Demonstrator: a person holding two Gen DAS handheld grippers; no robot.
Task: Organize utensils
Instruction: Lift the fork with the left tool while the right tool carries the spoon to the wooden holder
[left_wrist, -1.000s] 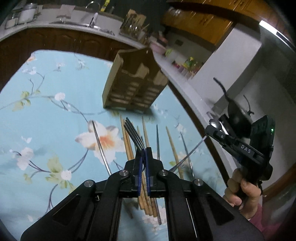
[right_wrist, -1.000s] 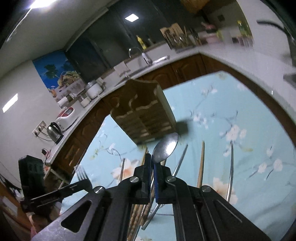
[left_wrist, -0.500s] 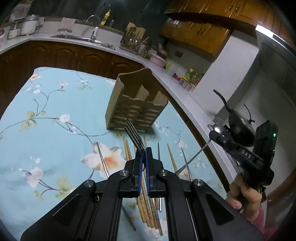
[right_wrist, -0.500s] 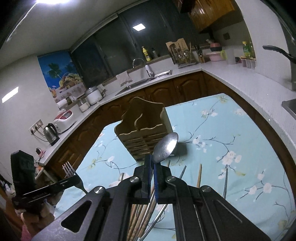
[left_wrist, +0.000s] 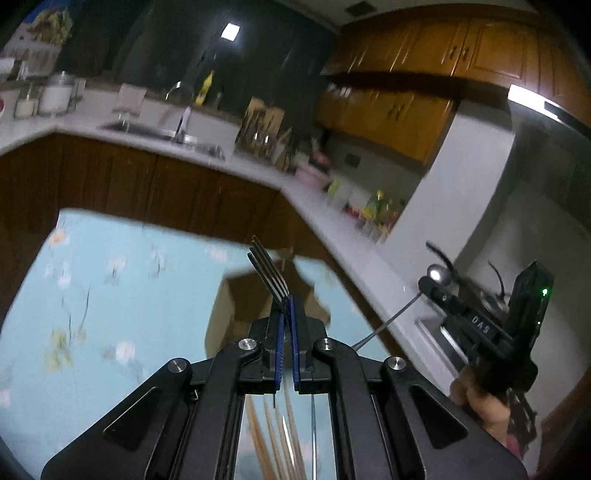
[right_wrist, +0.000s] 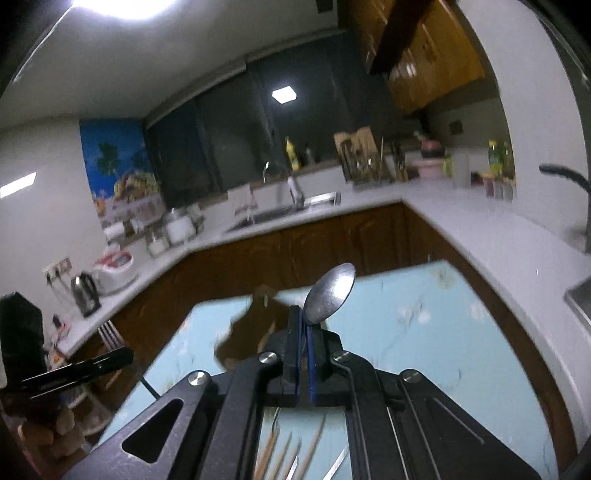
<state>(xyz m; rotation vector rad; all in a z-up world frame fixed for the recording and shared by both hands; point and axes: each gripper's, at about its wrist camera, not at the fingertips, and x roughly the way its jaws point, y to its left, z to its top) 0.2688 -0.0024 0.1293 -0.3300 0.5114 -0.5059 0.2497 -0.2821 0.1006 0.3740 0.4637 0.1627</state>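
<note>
My left gripper (left_wrist: 286, 306) is shut on a metal fork (left_wrist: 267, 267), tines pointing up and away. My right gripper (right_wrist: 303, 321) is shut on a metal spoon (right_wrist: 330, 291), bowl upward. Both are raised above the table. The wooden utensil holder (left_wrist: 240, 306) stands just beyond the left fingers and shows blurred behind the right fingers (right_wrist: 247, 332). Wooden chopsticks (left_wrist: 275, 439) and metal utensils lie on the floral cloth below; they also show in the right wrist view (right_wrist: 291, 454). The right gripper with its spoon shows at the right of the left wrist view (left_wrist: 437, 277).
The table has a light blue floral cloth (left_wrist: 110, 295). A white counter (right_wrist: 480, 221) with sink, jars, kettle (right_wrist: 85, 291) and bottles wraps around the back and right. Dark wooden cabinets stand under it.
Both grippers have tilted up and risen, so the views now show more kitchen and less table. The holder sits lower in both views. Fork and spoon stay gripped.
</note>
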